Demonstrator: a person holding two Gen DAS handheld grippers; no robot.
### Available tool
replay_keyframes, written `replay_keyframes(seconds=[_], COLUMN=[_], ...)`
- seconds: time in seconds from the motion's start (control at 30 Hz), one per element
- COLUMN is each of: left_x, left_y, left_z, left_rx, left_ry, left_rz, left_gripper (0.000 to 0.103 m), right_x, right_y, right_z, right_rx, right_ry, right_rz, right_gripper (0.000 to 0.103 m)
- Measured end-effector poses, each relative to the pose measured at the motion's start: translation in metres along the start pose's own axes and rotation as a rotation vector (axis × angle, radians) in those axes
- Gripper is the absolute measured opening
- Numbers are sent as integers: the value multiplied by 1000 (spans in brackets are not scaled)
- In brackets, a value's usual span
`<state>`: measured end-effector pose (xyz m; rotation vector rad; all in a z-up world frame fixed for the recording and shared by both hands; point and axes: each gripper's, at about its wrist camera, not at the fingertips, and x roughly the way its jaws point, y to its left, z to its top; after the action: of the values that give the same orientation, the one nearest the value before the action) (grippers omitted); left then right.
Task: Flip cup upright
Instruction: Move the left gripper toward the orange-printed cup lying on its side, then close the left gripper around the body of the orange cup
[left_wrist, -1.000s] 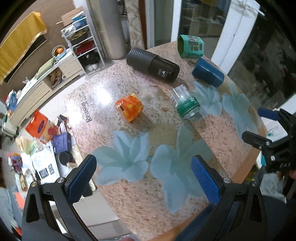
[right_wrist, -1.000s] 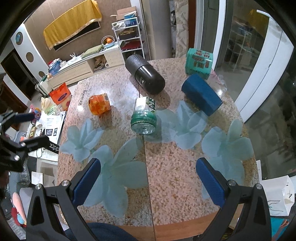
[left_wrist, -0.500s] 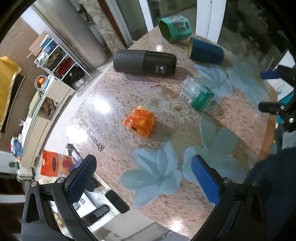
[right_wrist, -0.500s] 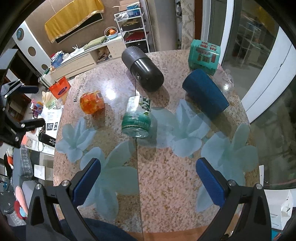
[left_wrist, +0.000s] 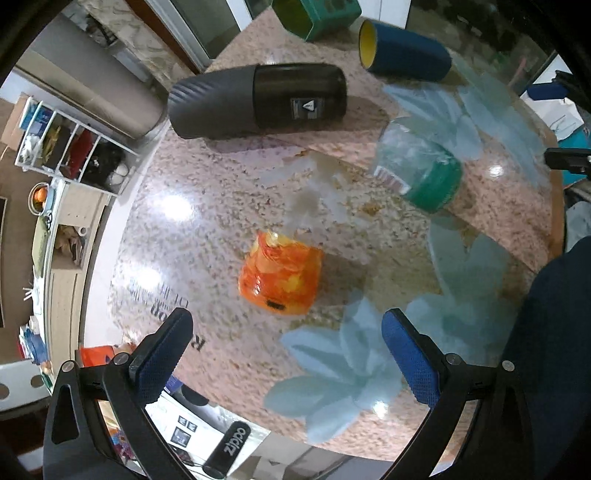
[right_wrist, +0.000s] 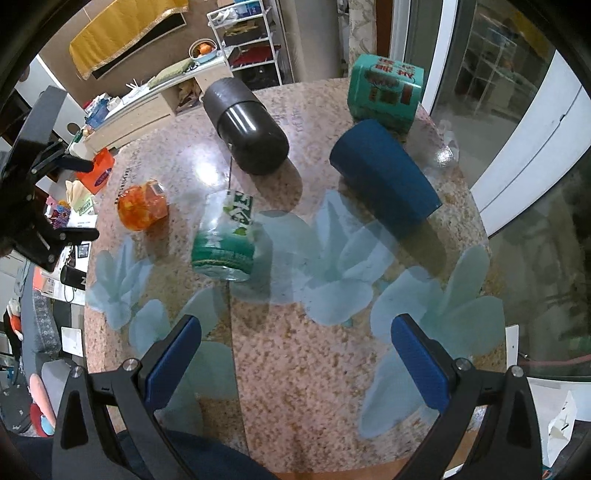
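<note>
The orange cup (left_wrist: 279, 275) lies on its side on the granite table (left_wrist: 207, 236), just ahead of the left gripper (left_wrist: 284, 354), centred between its spread, empty jaws. The right gripper (right_wrist: 295, 354), also spread, hangs farther off.

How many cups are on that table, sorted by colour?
Orange: 1
Black: 1
Dark blue: 1
Teal, printed: 1
Clear with green label: 1
Total: 5, all lying on their sides.
</note>
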<state>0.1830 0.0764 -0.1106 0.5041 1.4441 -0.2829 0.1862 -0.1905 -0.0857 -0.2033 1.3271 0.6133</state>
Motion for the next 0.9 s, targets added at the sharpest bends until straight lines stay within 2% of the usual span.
replay_keyframes(seconds=[0.23,0.4,0.6,0.73,0.9], left_x=[31,52,69,81,95], left_y=[16,19,29,33,33], left_z=[16,21,27,26,28], left_rx=[22,41,3,1,-5], left_ry=[40,77,79,95,117], left_rz=[-40,-97,-140,-139,-147], left_gripper=[103,103,103,102,88], right_x=[6,13,21,20,21], right_y=[-10,-14,-19,-17,-14], right_z=[4,2,0,0,0], right_rx=[5,11,37,18,25], right_ry=[24,54,86,81,78], right_rz=[-20,-25,-6,-30,-17], right_gripper=[103,103,103,103,103])
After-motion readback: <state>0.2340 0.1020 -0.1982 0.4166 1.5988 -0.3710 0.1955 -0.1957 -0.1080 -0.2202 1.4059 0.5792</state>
